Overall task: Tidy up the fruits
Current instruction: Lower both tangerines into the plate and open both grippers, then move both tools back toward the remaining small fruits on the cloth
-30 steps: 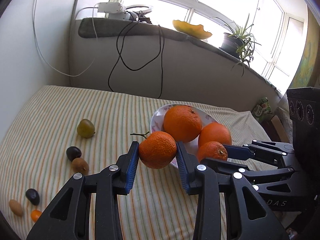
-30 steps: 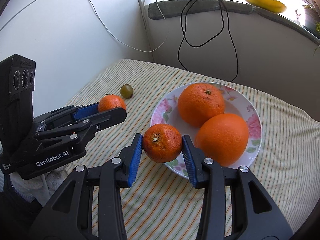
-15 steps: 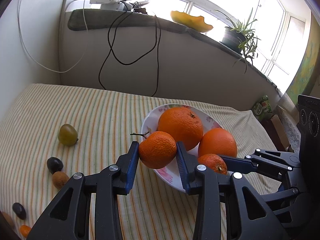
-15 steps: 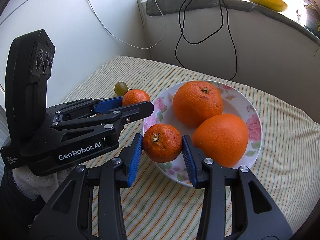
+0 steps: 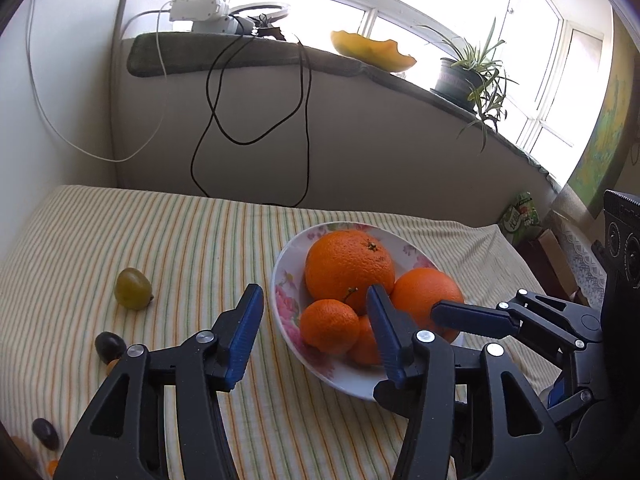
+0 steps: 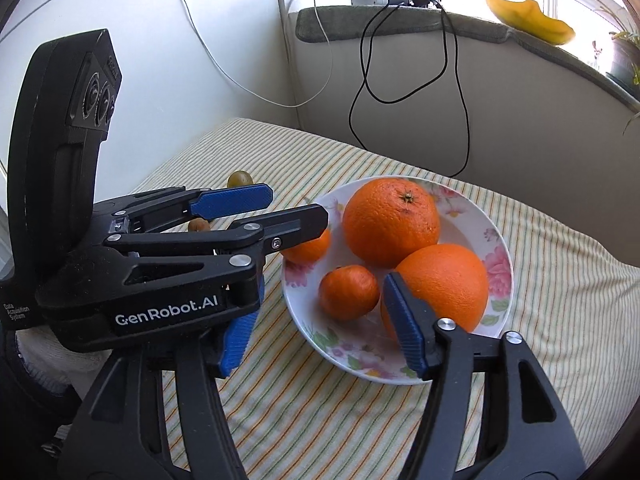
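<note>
A floral plate [image 5: 340, 376] [image 6: 500, 240] on the striped cloth holds two big oranges [image 5: 348, 266] [image 6: 390, 220] and two small mandarins. The stemmed mandarin [image 5: 329, 326] lies at the plate's near left edge, just beyond my left gripper [image 5: 314, 334], which is open and empty. The other mandarin [image 6: 349, 290] lies in the plate in front of my right gripper [image 6: 320, 328], also open and empty. In the right wrist view the left gripper [image 6: 260, 208] partly hides the stemmed mandarin [image 6: 308, 246].
A green plum [image 5: 133, 289] [image 6: 240, 179], dark plums [image 5: 109, 346] and small brown and orange fruits lie on the cloth left of the plate. Black cables [image 5: 248, 140] hang down the wall behind. A windowsill holds a plant [image 5: 472, 76] and a yellow peel.
Both grippers have opened and let go of their mandarins, which now lie in the plate. The left gripper has moved right, close to the plate.
</note>
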Tool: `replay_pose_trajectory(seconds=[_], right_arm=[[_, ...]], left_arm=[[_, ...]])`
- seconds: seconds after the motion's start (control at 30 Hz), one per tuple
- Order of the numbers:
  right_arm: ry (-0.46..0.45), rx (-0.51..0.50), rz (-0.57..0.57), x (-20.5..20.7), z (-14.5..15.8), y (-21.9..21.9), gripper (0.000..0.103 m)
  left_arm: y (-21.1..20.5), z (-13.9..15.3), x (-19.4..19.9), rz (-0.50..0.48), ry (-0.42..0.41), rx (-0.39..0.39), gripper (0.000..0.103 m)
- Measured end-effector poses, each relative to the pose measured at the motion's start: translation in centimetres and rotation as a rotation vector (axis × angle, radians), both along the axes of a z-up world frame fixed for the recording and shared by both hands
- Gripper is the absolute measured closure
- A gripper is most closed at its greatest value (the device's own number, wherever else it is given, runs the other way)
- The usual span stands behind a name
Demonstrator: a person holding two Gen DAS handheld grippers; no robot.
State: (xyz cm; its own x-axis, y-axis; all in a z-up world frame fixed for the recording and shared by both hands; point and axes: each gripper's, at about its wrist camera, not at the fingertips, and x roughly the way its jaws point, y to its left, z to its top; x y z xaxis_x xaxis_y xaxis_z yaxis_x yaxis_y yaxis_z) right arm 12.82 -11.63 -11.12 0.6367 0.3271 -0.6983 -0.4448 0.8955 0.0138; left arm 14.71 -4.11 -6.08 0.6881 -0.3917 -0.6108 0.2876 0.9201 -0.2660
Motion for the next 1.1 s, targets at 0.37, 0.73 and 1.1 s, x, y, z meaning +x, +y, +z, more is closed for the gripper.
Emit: replay_pose_trajectory(seconds=[0.37, 0.73, 1.1], right_arm=[[-0.011, 0.001, -0.020, -0.6, 0.5, -0.5, 0.032], [-0.011, 0.011, -0.010, -1.6, 0.8, -0.3, 0.032], [-0.021, 0.017, 0.015, -2.9, 1.7, 1.4, 0.032]], left_arm=[[0.2, 0.5, -0.7, 0.008, -0.016, -0.005, 0.050], [0.9, 1.5, -2.4, 0.032, -0.045, 0.008, 0.050], [2.2, 2.0, -4.2, 0.068, -0.065, 0.010, 0.050]])
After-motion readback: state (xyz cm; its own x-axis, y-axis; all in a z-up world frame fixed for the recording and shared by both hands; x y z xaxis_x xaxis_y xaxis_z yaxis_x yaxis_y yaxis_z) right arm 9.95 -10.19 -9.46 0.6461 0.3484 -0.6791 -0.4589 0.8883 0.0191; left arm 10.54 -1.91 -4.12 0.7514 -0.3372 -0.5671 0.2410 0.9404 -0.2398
